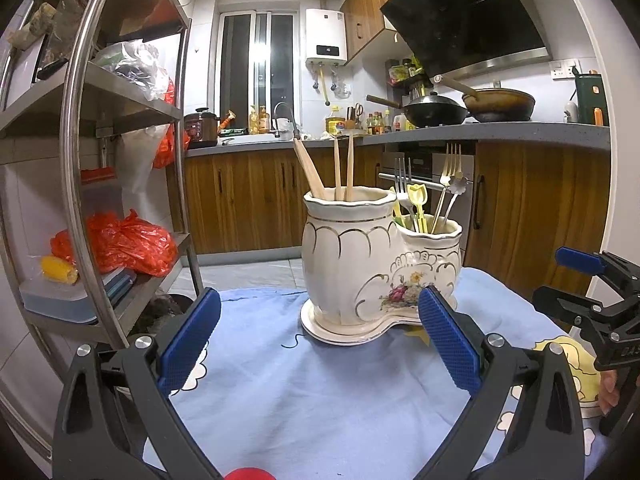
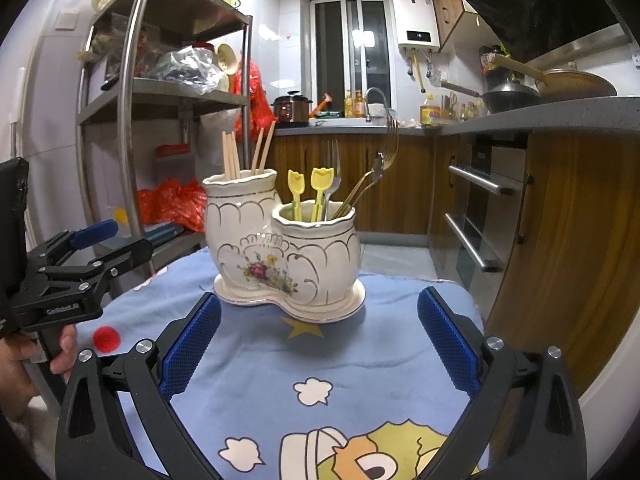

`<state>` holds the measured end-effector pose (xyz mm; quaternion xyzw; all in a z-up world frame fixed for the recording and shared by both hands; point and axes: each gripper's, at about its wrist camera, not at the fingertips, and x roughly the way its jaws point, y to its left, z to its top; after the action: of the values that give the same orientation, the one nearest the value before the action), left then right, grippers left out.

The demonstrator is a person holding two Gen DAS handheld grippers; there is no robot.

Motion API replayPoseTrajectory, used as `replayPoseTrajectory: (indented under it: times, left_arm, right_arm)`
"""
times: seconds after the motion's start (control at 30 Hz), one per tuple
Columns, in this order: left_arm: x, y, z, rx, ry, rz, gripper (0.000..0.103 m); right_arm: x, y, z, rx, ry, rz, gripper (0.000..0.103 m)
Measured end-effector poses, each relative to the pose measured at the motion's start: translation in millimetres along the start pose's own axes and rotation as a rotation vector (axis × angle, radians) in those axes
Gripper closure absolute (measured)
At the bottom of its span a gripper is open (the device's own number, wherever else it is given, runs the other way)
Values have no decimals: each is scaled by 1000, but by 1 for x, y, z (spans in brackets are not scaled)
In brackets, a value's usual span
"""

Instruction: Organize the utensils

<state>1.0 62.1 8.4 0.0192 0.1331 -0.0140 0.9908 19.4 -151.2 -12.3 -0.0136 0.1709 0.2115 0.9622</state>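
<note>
From the left wrist view, the left gripper (image 1: 319, 344) stands spread wide with nothing between its ribbed blue pads (image 1: 188, 344), both hovering over the blue cartoon-print cloth (image 1: 320, 400). Dead ahead at twelve o'clock sits the glossy cream ceramic holder (image 1: 360, 264), two scalloped, gold-trimmed pots joined on one base, a painted flower on the front. The taller pot carries wooden chopsticks (image 1: 316, 176); the lower one, toward one o'clock, holds metal forks (image 1: 404, 184) and yellow plastic picks (image 1: 416, 200). At three o'clock the right gripper (image 1: 580, 280) comes in from the edge, seen side-on, its spread unclear here. From the right wrist view, the right gripper (image 2: 319, 344) is likewise wide apart and empty, its pads just short of the holder (image 2: 288, 252) at twelve o'clock. Here chopsticks (image 2: 240, 156) rise from the left pot, and tulip-topped picks (image 2: 312, 188), a fork (image 2: 332, 168) and a spoon (image 2: 372, 176) from the right. A fuzzy red ball (image 2: 106, 339) lies on the cloth (image 2: 320, 380) at nine o'clock, beside the left gripper (image 2: 92, 248).
</note>
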Motion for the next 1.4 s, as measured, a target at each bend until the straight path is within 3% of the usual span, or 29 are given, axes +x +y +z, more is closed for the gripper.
replayPoseTrajectory:
  times: [1.4]
  left_arm:
    - [2, 2, -1, -2, 6, 6, 5]
  right_arm:
    - [-1, 0, 0, 1, 1, 0, 5]
